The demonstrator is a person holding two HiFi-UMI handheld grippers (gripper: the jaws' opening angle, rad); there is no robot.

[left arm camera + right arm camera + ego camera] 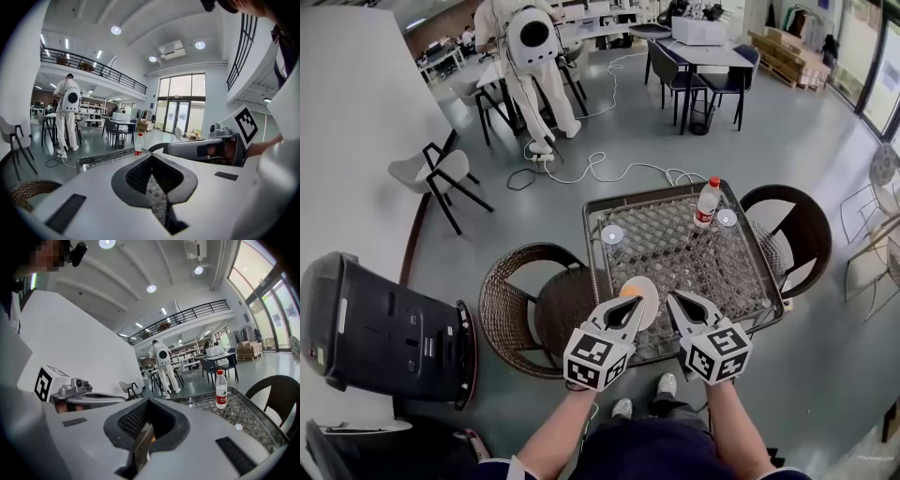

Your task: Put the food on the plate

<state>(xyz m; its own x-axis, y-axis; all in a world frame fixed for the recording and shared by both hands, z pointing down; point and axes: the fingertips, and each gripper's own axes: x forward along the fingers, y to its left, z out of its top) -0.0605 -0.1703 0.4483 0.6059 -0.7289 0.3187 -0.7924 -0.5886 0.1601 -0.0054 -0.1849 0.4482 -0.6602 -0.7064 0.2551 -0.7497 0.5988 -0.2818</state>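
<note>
The left gripper (637, 304) and the right gripper (674, 302) are white shells that taper to dark grey jaws with ribbed inner faces. Each carries a cube (598, 356) printed with black-and-white square markers. The person wears a dark top with short sleeves (501, 469), dark trousers (656, 452) and white shoes (622, 408).

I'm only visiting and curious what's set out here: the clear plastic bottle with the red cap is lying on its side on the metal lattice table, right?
Not quite. The clear plastic bottle with the red cap stands upright, not on its side, on the metal lattice table. The head view shows it.
</note>
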